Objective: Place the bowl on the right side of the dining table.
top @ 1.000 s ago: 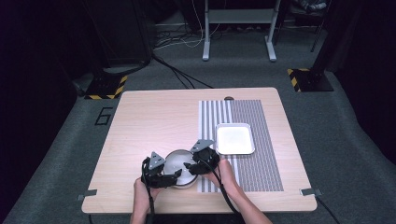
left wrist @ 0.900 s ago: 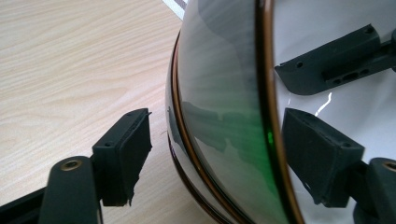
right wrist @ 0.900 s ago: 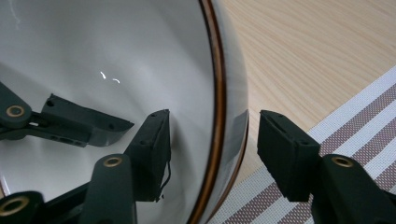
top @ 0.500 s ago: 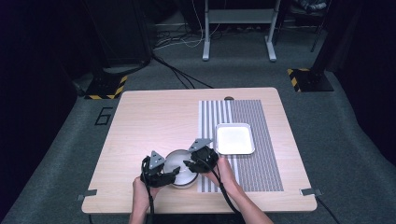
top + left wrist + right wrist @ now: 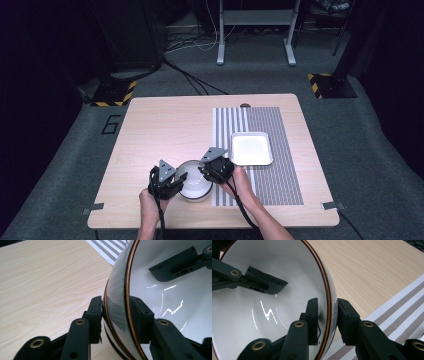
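A white bowl (image 5: 194, 187) with a thin brown rim stands on the wooden table (image 5: 165, 130) near its front edge. My left gripper (image 5: 180, 181) straddles the bowl's left wall (image 5: 162, 302), one pad outside and one inside, both against it. On the opposite side my right gripper (image 5: 203, 173) takes the bowl's wall (image 5: 262, 302) the same way. Both pairs of jaws have just been closing with the rim between them. Each gripper view shows the other gripper's inner finger (image 5: 175, 265) (image 5: 262, 282) across the bowl.
A white rectangular tray (image 5: 251, 148) lies on a grey striped mat (image 5: 280, 180) just right of the bowl. The mat's stripes (image 5: 397, 315) run close under my right gripper. Bare wood (image 5: 45, 282) spreads to the left and behind.
Both pairs of jaws have narrowed onto the bowl's rim. The hands and the bowl stay in the same place.
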